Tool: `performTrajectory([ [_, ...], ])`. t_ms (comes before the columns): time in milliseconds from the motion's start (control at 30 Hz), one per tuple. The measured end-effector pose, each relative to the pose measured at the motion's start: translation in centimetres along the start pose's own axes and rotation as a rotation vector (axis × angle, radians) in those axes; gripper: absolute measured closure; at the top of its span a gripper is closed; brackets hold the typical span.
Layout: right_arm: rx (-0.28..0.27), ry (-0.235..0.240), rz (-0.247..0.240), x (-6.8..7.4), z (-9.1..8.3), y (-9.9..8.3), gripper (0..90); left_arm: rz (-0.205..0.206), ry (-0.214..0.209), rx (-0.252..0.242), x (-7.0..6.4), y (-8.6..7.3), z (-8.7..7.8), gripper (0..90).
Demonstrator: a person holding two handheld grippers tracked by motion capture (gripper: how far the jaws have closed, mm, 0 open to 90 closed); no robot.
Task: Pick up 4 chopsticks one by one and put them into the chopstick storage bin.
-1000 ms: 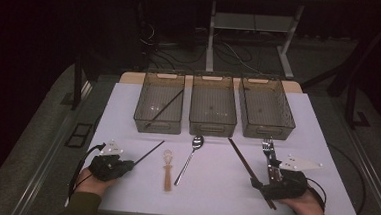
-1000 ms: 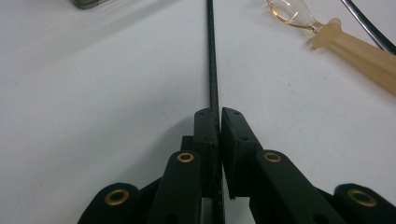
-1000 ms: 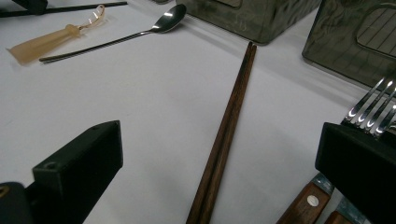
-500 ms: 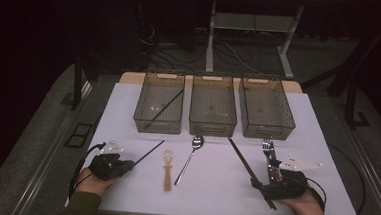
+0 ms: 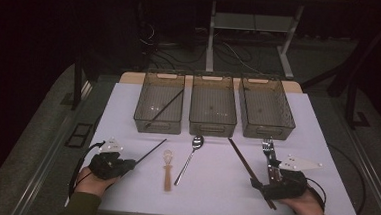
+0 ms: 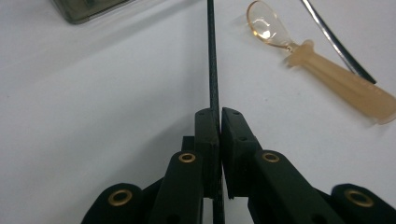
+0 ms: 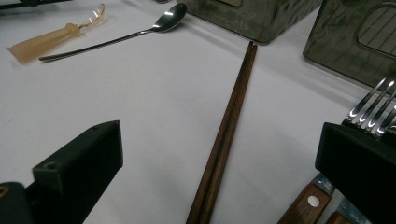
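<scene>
White table (image 5: 325, 161), left bin (image 5: 143, 117): perhaps one black chopstick (image 5: 164, 108).

A thin black chopstick (image 5: 150, 153) lies flat on the white table in the lower left of the high view, slanting up toward the right, its near end pinched between the jaws of the left gripper (image 6: 219, 114). Lower right, a pair of dark brown wooden chopsticks (image 5: 247, 166) lies side by side, touching, running diagonally between the right gripper's wide-spread jaws.
</scene>
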State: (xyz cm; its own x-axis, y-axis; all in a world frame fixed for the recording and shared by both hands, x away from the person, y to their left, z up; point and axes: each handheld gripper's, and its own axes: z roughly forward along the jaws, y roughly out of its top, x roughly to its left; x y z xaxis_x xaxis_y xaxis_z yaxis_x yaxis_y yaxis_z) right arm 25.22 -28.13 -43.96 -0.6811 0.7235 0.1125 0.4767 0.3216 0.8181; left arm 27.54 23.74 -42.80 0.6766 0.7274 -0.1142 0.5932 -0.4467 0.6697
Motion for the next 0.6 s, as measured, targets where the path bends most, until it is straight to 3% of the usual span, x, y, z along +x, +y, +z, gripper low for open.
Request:
performTrajectory([
  [600, 0.000, -0.001, 0.003, -0.1, 0.0, 0.0, 0.5, 0.002, -0.045, -0.051, -0.5, 1.3, -0.6, 85.6],
])
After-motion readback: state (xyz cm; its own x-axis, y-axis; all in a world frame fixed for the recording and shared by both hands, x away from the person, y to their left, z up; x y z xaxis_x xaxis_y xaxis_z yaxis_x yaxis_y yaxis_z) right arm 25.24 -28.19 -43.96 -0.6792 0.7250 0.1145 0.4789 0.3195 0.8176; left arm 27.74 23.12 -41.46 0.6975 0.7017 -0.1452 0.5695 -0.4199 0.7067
